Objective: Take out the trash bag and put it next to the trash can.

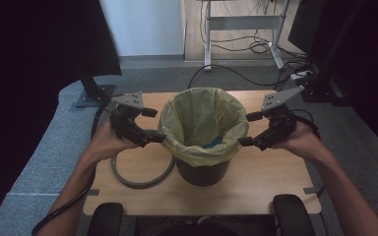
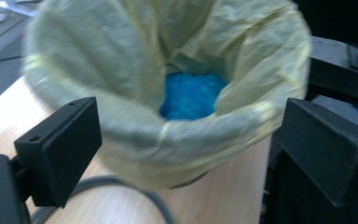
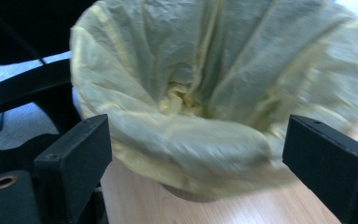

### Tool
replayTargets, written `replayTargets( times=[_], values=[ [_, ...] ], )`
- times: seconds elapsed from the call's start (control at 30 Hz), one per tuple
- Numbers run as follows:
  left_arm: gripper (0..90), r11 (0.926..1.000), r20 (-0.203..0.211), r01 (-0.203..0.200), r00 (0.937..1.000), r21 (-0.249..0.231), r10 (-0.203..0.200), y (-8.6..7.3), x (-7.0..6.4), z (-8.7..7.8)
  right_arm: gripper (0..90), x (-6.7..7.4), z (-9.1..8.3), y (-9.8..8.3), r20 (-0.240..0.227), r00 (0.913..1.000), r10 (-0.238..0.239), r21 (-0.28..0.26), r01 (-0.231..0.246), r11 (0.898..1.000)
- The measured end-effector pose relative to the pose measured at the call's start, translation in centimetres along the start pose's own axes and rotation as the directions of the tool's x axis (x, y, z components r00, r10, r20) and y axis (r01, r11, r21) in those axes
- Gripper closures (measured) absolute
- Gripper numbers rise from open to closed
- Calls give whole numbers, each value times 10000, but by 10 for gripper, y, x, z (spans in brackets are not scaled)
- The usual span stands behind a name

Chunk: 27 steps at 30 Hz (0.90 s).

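Worktop point(image 1: 128, 196) of pale wood carries a dark bin point(image 1: 203, 172) at its middle, lined with a thin yellow bin liner point(image 1: 197, 118) whose mouth is folded out over the rim. Left of it, the left tool point(image 1: 152, 125) stands wide, one jaw at or against the folded cuff, the other higher and clear; nothing is pinched between them. A grey ring point(image 1: 140, 179) lies flat on the wood just beside the bin's foot on that side. Down inside the liner sits something crumpled and blue point(image 2: 191, 95). On the right, the right tool point(image 1: 248, 129) is likewise spread wide, its jaws just at the cuff's outer edge and gripping nothing that I can tell.

I judge the liner light, limp and slippery, prone to tear or slide if pulled at one spot. The folded cuff, where the film is doubled, looks the best hold, taken at opposite sides so the bag lifts evenly.
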<state>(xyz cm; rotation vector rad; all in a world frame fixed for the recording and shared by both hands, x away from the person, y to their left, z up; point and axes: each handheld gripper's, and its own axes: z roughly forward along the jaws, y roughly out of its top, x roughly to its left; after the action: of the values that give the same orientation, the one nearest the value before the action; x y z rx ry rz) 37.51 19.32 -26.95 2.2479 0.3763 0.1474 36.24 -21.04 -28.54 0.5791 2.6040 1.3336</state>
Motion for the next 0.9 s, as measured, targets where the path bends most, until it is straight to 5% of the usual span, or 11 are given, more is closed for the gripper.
replayTargets(
  times=[0.13, 0.5, 0.53, 0.7, 0.8, 0.9],
  values=[
    [64, 9985, 500, -501, 9976, 241, 489, 12, -12, 14, 109, 10, 15, 10, -659, 9970, -397, 93, 404, 9991],
    [192, 9895, 875, -1198, 9898, 807, 1127, 12, -28, 39, 189, 26, 40, 15, -1701, 9822, -802, 392, 881, 9953],
    [222, 9897, 967, -1184, 9892, 799, 1105, 12, -27, 40, 296, 27, 43, 14, -1857, 9784, -908, 525, 1022, 9934],
    [437, 9881, 1350, -1222, 9848, 936, 1090, 8, -25, 43, 509, 25, 46, 15, -2174, 9727, -811, 750, 994, 9922],
    [552, 9939, 1827, -990, 9792, 481, 886, 7, -21, 38, 704, 24, 41, 18, -2627, 9620, -740, 509, 904, 9946],
    [702, 9967, 2130, -769, 9745, 244, 700, 8, -19, 34, 778, 25, 37, 22, -2662, 9597, -896, 428, 1046, 9936]
  ],
)
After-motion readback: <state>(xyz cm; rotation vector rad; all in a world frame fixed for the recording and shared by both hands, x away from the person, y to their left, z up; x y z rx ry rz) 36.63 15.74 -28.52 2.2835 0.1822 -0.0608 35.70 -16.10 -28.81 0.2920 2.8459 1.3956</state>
